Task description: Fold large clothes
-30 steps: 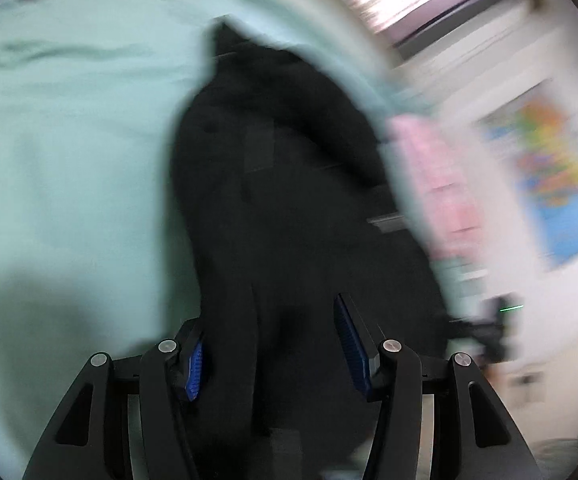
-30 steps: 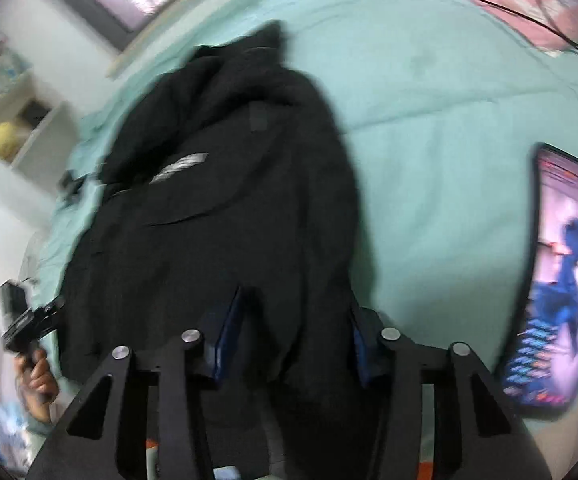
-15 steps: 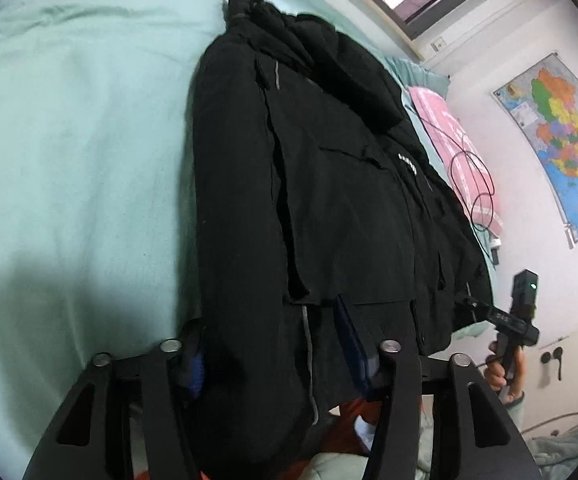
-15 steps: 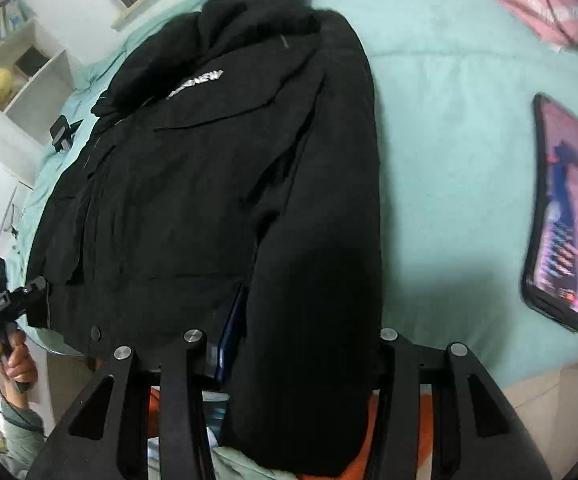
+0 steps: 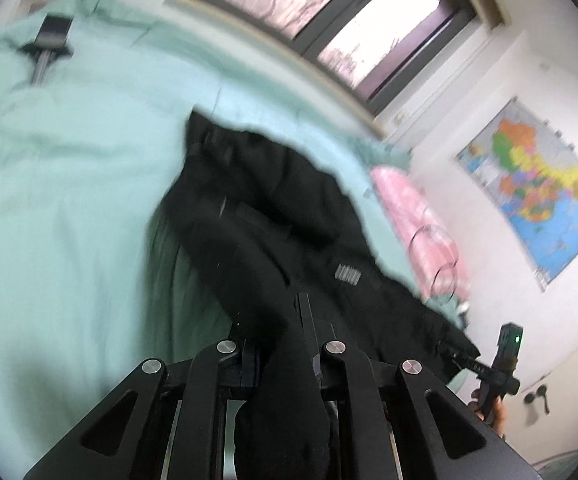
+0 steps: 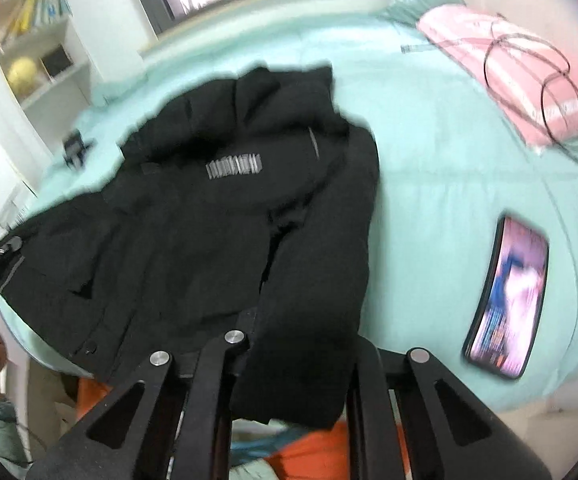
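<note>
A large black jacket (image 5: 289, 220) lies on the mint green bed sheet (image 5: 69, 200) with its collar toward the window. In the left wrist view my left gripper (image 5: 285, 332) is shut on a fold of the jacket's near edge, and the cloth bunches up between its fingers. The right wrist view shows the jacket (image 6: 209, 240) with a white barcode print on the chest. My right gripper (image 6: 301, 340) has its jaws closing on the near right corner of the jacket. Black cloth fills the gap between them and hangs lifted off the bed's edge.
A lit phone (image 6: 507, 300) lies on the bed sheet (image 6: 429, 160) to the jacket's right. A pink pillow (image 6: 509, 68) with a looped cable sits at the far right. A small dark device (image 5: 51, 36) rests far left. Shelves, a window and a wall map surround the bed.
Both grippers have closed on the jacket's near edge and risen, and the cloth now hangs lifted from them. Both views tilt up toward the window.
</note>
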